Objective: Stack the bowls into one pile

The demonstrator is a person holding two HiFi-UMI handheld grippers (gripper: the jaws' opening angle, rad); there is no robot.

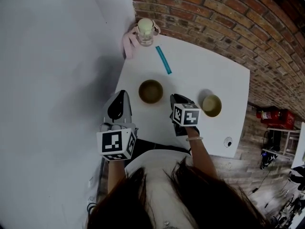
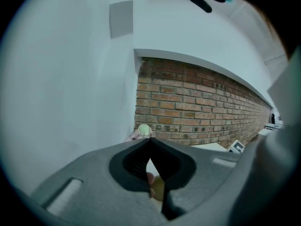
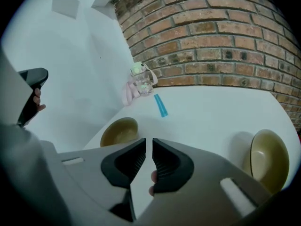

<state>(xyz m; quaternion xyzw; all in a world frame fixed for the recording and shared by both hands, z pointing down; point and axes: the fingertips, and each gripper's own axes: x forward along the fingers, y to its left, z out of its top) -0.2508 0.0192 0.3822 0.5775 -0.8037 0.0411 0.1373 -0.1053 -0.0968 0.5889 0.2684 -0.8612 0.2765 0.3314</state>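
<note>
Two olive-yellow bowls stand apart on the white table (image 1: 205, 70). One bowl (image 1: 150, 91) is near the table's middle; it shows again as the left bowl (image 3: 120, 131) in the right gripper view. The other bowl (image 1: 211, 105) is to the right, seen as the right bowl (image 3: 268, 160) there. My left gripper (image 1: 122, 95) hovers at the table's left edge, jaws shut and empty (image 2: 149, 141). My right gripper (image 1: 177, 99) sits between the two bowls at the near side, jaws together with nothing held (image 3: 148, 142).
A clear bottle with a pale green lid (image 1: 145, 31) and pink strap stands in the far corner by the brick wall (image 1: 224, 18). A blue stick (image 1: 163, 59) lies on the table behind the bowls. A white wall (image 1: 57, 56) runs along the left.
</note>
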